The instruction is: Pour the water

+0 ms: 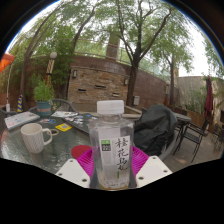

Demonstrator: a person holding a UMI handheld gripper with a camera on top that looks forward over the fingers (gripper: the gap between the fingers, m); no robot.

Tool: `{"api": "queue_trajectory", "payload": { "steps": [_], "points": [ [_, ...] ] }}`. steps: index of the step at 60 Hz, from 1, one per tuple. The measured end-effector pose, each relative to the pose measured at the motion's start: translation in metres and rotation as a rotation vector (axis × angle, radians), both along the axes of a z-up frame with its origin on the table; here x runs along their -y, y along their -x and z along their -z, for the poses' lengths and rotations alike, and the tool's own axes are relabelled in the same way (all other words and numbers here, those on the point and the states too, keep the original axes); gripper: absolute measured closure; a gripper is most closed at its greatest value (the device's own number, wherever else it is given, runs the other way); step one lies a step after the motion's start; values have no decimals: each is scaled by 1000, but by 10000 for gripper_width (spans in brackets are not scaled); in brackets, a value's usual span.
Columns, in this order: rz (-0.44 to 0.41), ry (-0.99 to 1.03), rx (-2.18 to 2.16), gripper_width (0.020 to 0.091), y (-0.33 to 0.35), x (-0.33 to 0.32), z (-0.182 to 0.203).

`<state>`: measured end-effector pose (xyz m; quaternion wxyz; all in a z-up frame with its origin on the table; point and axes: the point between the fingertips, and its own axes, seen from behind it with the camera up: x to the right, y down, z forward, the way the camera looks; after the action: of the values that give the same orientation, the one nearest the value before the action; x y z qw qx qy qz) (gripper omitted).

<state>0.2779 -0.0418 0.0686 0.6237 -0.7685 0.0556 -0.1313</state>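
A clear plastic water bottle (110,140) with a white cap and a green-and-white label stands upright between my fingers, close to the camera. My gripper (111,163) is shut on it: the pink pads (88,160) press against its lower sides left and right. A white mug (36,137) stands on the glass table (20,150), ahead of the fingers and to the left of the bottle. The bottle's base is hidden low between the fingers.
Cards and booklets (62,127) lie on the table behind the mug, and a small red object (79,152) sits just left of the bottle. A black backpack (155,128) rests to the right, with chairs (200,132) beyond it. A brick wall (95,85) and trees stand behind.
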Motion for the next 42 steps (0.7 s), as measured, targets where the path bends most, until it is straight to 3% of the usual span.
{"api": "queue_trajectory", "payload": {
  "steps": [12, 22, 35, 42],
  "points": [
    [-27, 92, 560, 643, 40, -22, -66],
    [-112, 180, 1213, 643, 97, -58, -106],
    [-221, 280, 1794, 644, 144, -74, -104],
    [-222, 274, 1979, 644, 164, -70, -110]
  ]
}}
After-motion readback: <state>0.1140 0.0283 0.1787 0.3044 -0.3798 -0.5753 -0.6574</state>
